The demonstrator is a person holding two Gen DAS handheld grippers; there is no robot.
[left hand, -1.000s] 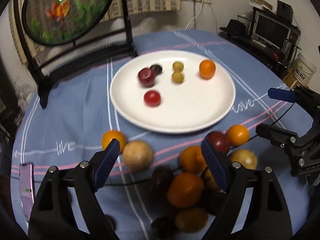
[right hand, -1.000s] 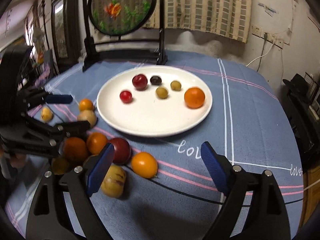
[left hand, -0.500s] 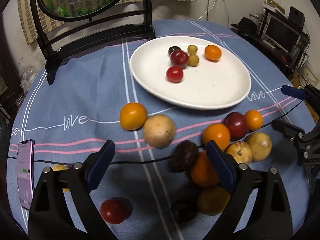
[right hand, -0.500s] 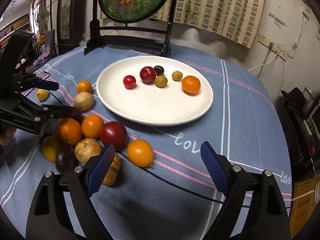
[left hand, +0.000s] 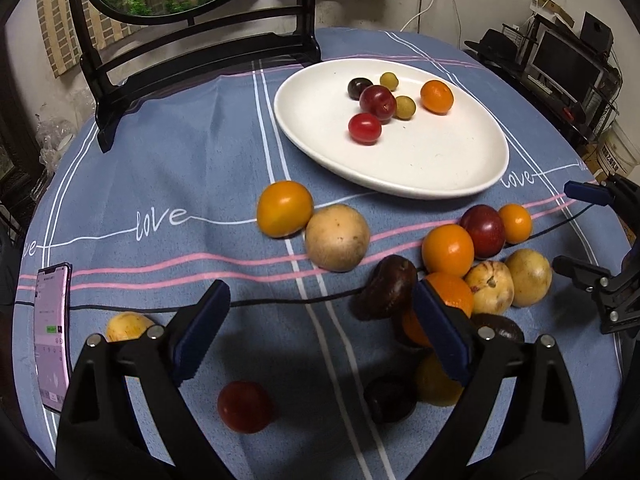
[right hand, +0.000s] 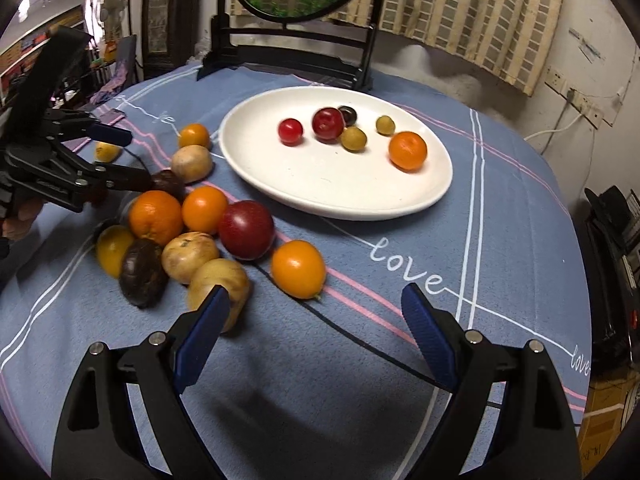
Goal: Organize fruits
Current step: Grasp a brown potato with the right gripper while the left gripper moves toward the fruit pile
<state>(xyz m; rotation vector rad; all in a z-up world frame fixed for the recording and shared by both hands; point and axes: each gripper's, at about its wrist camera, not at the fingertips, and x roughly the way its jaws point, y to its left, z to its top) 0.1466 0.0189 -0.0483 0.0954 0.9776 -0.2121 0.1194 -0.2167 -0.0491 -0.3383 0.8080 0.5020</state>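
Observation:
A white plate (left hand: 440, 184) (right hand: 400, 208) holds several small fruits: red, dark, olive-green and one orange. Loose fruit lies on the blue cloth in front of it: an orange fruit (left hand: 284, 208) beside a tan round one (left hand: 338, 238), and a heap with a red plum (right hand: 246, 230) and a dark wrinkled fruit (left hand: 388, 292). My left gripper (left hand: 320, 300) (right hand: 130, 156) is open over bare cloth left of the heap. A lone red fruit (left hand: 244, 406) lies below it. My right gripper (right hand: 316, 304) (left hand: 576, 230) is open, just short of an orange fruit (right hand: 298, 268).
A phone (left hand: 52, 336) lies at the table's left edge, with a yellow fruit (left hand: 128, 326) beside it. A black cable (left hand: 280, 302) runs across the cloth. A black stand with a round painted screen (left hand: 200, 52) stands at the back. Shelves and a monitor (left hand: 560, 64) crowd the right.
The left gripper has drawn back and to the left, so the plate sits farther away and more loose fruit shows. Its jaws widened a little. The right gripper rolled but stayed in place.

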